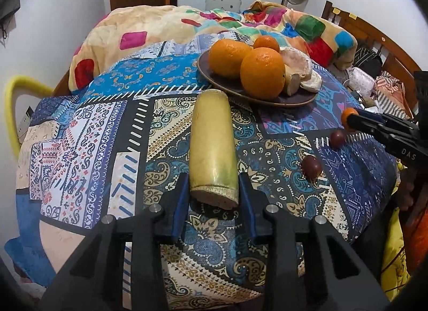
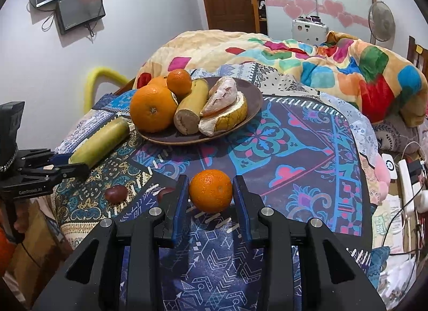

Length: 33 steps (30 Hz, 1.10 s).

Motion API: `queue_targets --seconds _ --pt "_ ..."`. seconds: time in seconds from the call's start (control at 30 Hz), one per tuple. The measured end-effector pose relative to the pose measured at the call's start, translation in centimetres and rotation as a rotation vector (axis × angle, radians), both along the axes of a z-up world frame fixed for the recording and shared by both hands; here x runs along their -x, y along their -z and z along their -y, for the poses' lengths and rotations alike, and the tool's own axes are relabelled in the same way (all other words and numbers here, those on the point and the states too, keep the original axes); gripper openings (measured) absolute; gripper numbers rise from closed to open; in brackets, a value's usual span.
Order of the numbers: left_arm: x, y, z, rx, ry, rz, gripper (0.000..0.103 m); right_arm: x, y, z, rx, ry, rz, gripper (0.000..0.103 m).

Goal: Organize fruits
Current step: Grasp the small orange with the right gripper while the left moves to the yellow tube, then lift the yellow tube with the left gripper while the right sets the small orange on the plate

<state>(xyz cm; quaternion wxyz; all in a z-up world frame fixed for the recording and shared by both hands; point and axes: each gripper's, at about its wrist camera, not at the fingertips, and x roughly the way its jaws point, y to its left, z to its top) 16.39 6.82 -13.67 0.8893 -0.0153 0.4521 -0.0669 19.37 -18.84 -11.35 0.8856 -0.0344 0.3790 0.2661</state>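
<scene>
A small orange (image 2: 210,191) is gripped between the pads of the right gripper (image 2: 211,198), above the patterned cloth (image 2: 294,156). The near end of a yellow-green cylindrical piece (image 1: 212,150) (lying on the cloth, just short of the plate's near rim) is clamped by the left gripper (image 1: 214,198). The brown plate (image 2: 254,97) carries oranges, a similar cylinder and peeled pomelo. Two dark fruits (image 1: 311,167) lie near the cloth's right edge.
</scene>
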Motion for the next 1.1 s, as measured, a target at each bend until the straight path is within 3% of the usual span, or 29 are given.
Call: queue_targets --seconds 0.13,0.53,0.6,0.73,1.1 --pt "-0.7 -0.4 0.3 -0.027 0.002 0.009 0.045 0.0 -0.3 -0.1 -0.003 -0.002 0.008 0.031" --pt "-6.1 0.0 0.9 -0.048 0.029 -0.015 0.045 -1.0 -0.1 0.1 0.016 0.011 0.008 0.031" --pt "-6.5 0.1 1.1 -0.046 0.031 -0.013 0.039 -1.2 -0.2 0.1 0.015 0.013 0.009 0.031" --pt "-6.6 0.1 0.9 -0.034 0.03 -0.006 0.039 -1.6 -0.4 0.0 0.013 0.013 0.014 0.031" --pt "-5.0 -3.7 -0.5 0.002 0.013 0.113 0.038 -2.5 -2.0 -0.5 -0.011 0.014 0.055 0.031"
